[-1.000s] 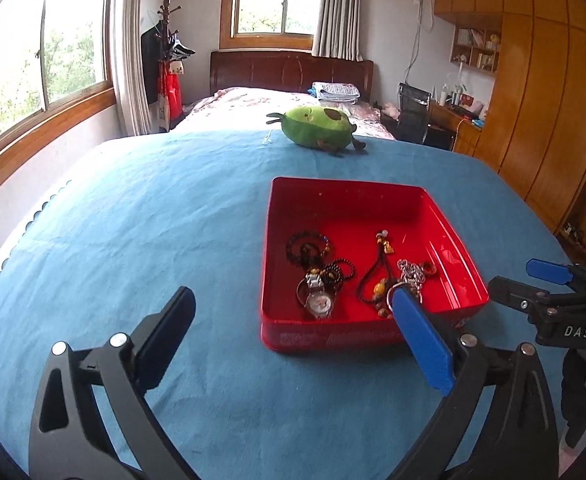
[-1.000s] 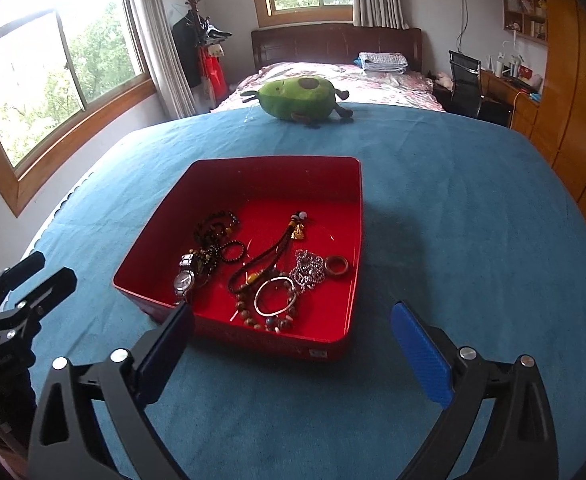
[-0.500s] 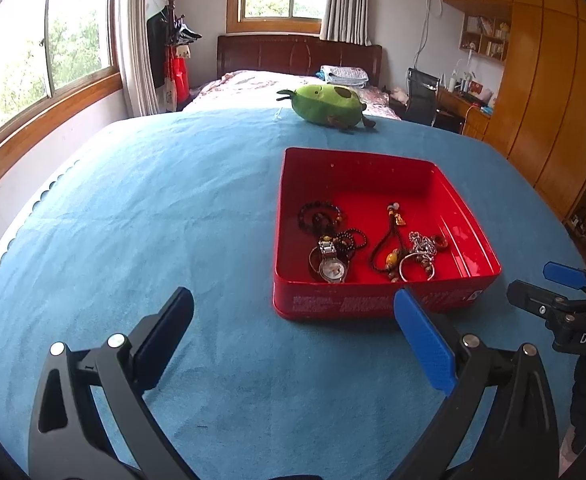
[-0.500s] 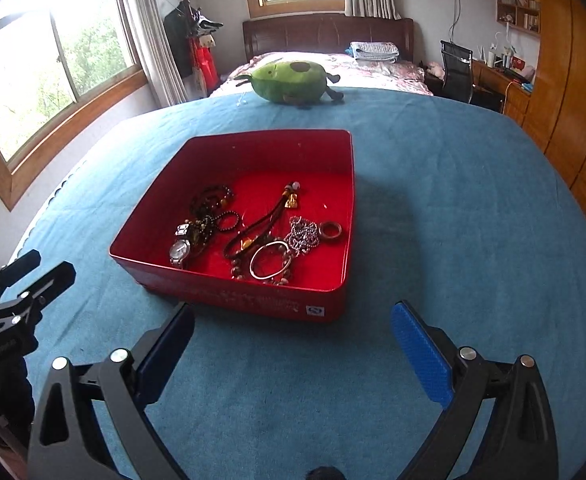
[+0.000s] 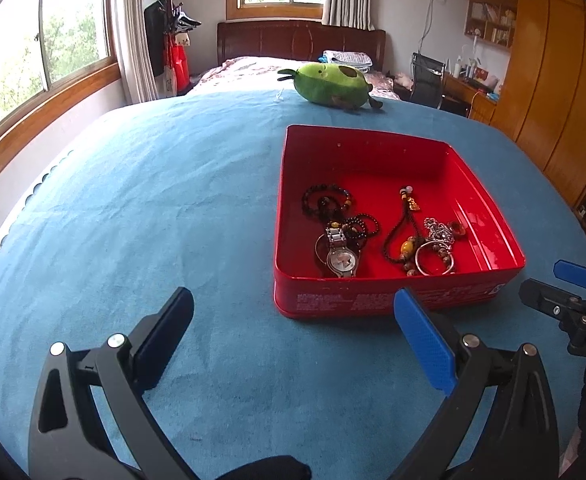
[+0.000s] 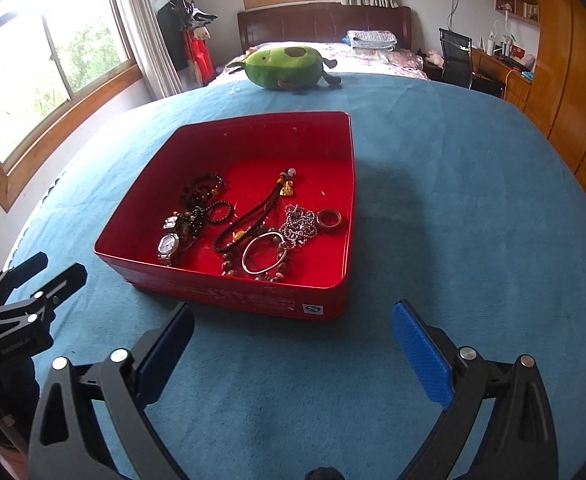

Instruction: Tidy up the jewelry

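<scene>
A red tin tray (image 5: 489,216) (image 6: 141,216) sits on the blue cloth. In it lie a wristwatch (image 5: 343,258) (image 6: 168,245), dark bead bracelets (image 5: 327,200) (image 6: 203,190), a beaded cord with a gold charm (image 5: 407,216) (image 6: 283,186), a silver chain (image 6: 300,224), a silver bangle (image 5: 434,258) (image 6: 264,255) and a brown ring (image 6: 329,220). My left gripper (image 5: 293,336) is open and empty, short of the tray's near wall. My right gripper (image 6: 293,340) is open and empty, also just short of the tray.
A green avocado plush toy (image 5: 333,86) (image 6: 289,68) lies at the table's far edge. The blue cloth (image 5: 133,200) stretches wide to the left of the tray. A bed, windows and wooden wardrobes stand beyond the table.
Both grippers have drawn back from the tray, towards the table's near side. The tray now sits farther ahead in both views. Both stay open and empty.
</scene>
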Motion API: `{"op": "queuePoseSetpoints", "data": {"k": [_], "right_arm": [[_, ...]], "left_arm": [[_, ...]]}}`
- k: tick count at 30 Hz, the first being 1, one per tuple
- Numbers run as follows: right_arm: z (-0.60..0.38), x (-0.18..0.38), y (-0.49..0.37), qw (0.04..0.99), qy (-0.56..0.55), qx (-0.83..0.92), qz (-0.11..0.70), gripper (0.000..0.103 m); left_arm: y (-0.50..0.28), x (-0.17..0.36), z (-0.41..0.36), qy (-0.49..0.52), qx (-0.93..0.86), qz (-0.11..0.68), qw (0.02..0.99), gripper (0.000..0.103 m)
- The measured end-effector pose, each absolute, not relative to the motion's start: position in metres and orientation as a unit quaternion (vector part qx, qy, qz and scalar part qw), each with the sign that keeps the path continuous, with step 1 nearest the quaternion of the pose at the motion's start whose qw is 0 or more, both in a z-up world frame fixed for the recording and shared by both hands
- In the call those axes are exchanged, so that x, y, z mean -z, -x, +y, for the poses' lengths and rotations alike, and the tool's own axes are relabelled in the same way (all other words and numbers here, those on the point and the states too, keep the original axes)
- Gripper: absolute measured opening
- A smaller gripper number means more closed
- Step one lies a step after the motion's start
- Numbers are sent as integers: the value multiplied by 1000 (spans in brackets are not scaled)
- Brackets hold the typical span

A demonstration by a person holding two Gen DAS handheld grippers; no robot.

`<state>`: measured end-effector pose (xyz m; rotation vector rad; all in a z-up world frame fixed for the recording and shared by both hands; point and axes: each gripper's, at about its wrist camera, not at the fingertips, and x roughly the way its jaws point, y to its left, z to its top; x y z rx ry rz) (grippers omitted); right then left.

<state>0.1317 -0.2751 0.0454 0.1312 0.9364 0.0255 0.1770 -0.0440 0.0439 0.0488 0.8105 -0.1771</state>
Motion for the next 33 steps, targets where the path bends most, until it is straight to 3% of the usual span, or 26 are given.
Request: {"op": "queuePoseSetpoints", "data": {"k": [33], "right_arm": [[-274,-26,-153,875,-55,-4,481,99]], "left_arm": [[-188,-35,-41,-28,85,413,906,100]]}}
